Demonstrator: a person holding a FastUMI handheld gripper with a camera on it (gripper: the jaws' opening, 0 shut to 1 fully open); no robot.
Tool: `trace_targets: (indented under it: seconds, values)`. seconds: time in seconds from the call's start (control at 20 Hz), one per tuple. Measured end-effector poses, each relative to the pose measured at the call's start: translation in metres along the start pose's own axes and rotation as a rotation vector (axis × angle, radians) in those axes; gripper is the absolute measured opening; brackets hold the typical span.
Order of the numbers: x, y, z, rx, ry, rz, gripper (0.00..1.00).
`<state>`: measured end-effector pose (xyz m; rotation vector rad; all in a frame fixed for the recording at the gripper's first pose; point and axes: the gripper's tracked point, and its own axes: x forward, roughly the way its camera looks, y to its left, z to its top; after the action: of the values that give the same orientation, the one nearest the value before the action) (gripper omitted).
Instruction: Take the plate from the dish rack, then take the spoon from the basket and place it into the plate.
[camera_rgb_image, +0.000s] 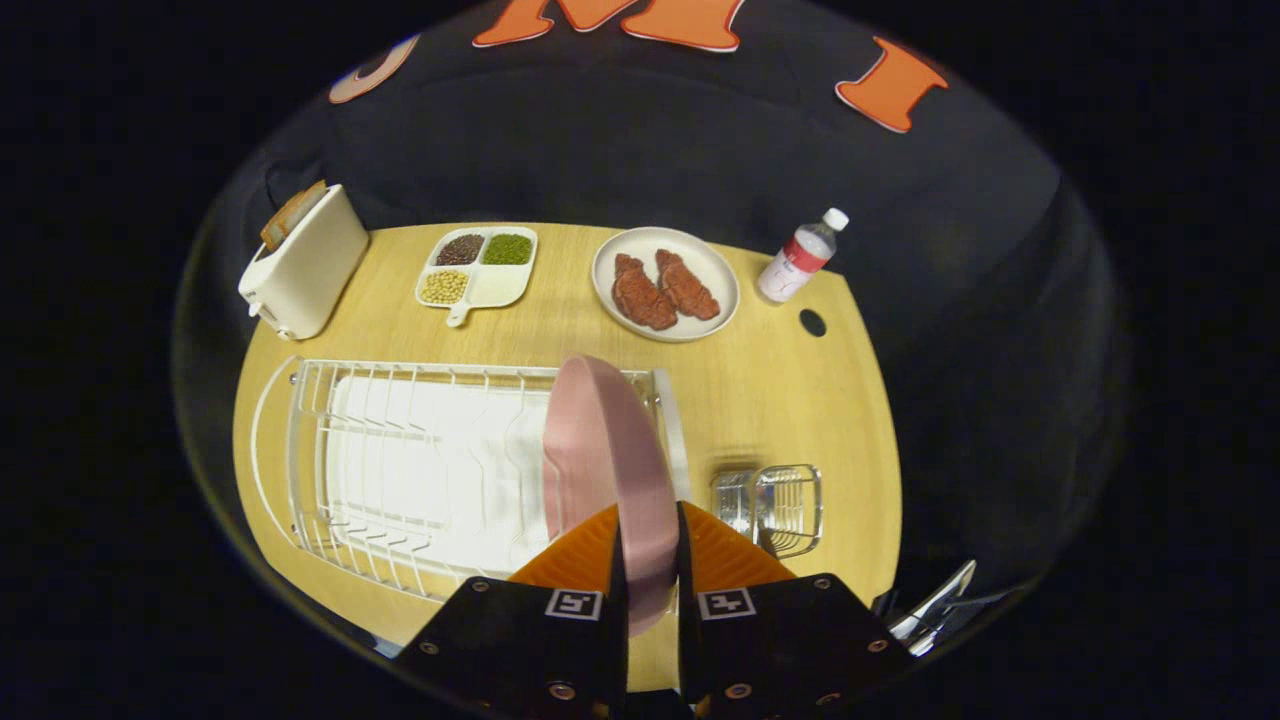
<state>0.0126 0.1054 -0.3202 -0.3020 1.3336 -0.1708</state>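
Note:
A pink plate (600, 440) stands on edge at the right end of the white wire dish rack (400, 470). Its near rim runs down between my two orange fingers (580, 550). My gripper (650, 515) is shut on that rim, one finger on each face. Just right of the rack sits a small wire basket (785, 505) on the wooden table (780, 390); I cannot make out a spoon inside it. A shiny metal utensil (935, 605) lies near the table's near right edge, too small to identify.
Beyond the rack are a white toaster (300, 265) with bread in it, a divided dish of beans (478, 265), a white plate with two pieces of meat (665, 285) and a small bottle (800, 258). A round hole (812, 322) pierces the tabletop near the bottle.

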Motion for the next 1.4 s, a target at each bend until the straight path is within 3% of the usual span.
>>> trace_targets:
  seconds: [0.5, 0.8, 1.15, 1.4]
  values:
    - [-0.026, -0.014, 0.014, -0.067, -0.078, -0.179, 0.17]
    - [-0.052, -0.025, 0.020, 0.028, -0.121, -0.116, 0.17]
    - [-0.083, -0.023, -0.011, 0.138, -0.114, 0.113, 0.17]
    - [-0.095, -0.004, -0.059, 0.176, -0.043, 0.343, 0.17]
